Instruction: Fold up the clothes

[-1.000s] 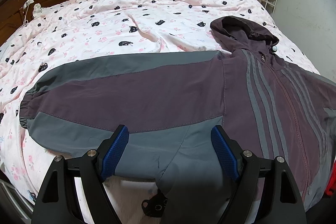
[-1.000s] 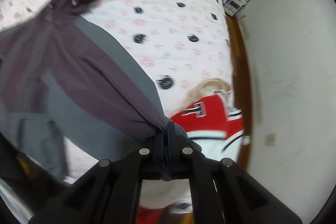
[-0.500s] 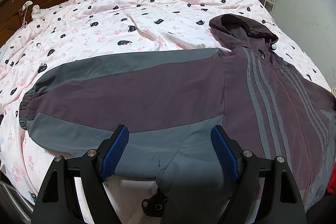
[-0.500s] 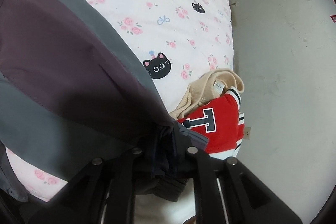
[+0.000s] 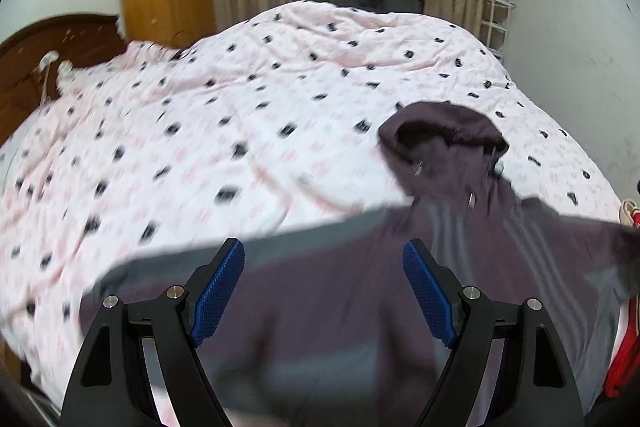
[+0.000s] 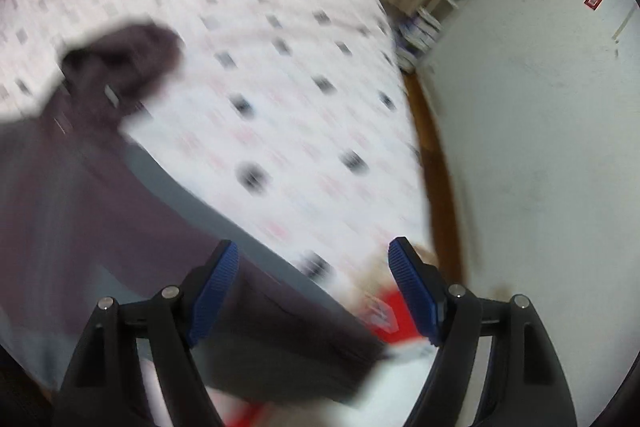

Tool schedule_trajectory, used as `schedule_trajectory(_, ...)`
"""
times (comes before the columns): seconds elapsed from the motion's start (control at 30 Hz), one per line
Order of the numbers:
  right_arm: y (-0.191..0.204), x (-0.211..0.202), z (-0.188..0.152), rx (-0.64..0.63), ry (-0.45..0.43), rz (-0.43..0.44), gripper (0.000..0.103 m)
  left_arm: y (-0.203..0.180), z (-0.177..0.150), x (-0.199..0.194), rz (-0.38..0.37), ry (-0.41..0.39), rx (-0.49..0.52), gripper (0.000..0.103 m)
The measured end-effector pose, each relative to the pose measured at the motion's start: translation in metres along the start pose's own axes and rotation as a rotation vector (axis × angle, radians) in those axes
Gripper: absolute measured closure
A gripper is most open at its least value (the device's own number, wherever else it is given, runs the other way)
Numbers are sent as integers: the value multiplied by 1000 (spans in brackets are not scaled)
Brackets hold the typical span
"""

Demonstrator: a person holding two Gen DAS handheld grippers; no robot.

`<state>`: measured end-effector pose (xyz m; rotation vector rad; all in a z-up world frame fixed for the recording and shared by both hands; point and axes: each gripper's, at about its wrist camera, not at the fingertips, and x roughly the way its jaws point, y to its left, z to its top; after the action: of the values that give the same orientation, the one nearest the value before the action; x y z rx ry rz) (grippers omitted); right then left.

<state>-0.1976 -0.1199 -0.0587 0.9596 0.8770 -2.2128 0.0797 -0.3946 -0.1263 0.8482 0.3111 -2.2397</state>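
Bed [image 5: 248, 115] with pink patterned cover, blurred in both views. Jacket [image 5: 340, 307] spread across near edge, sleeves left-right, hood [image 5: 444, 131] toward far side; lower hem cut off. Left gripper [image 5: 323, 291] open above sleeve, gripping nothing. Right gripper [image 6: 313, 291] jaws opening, sleeve end below, pads clear. Red garment [image 6: 384, 315] partly hidden.

Both wrist views look steeply down, sharing the jacket [image 5: 360, 307] on the bed [image 5: 240, 131]
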Motion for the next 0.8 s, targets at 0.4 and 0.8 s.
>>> schedule_trajectory(0.4, 122, 97, 102, 142, -113, 235, 24, -45, 64, 134, -42, 111, 42, 26)
schedule_trajectory(0.8, 155, 165, 127, 118, -73, 170, 30, -39, 71, 193, -23, 174, 3, 26)
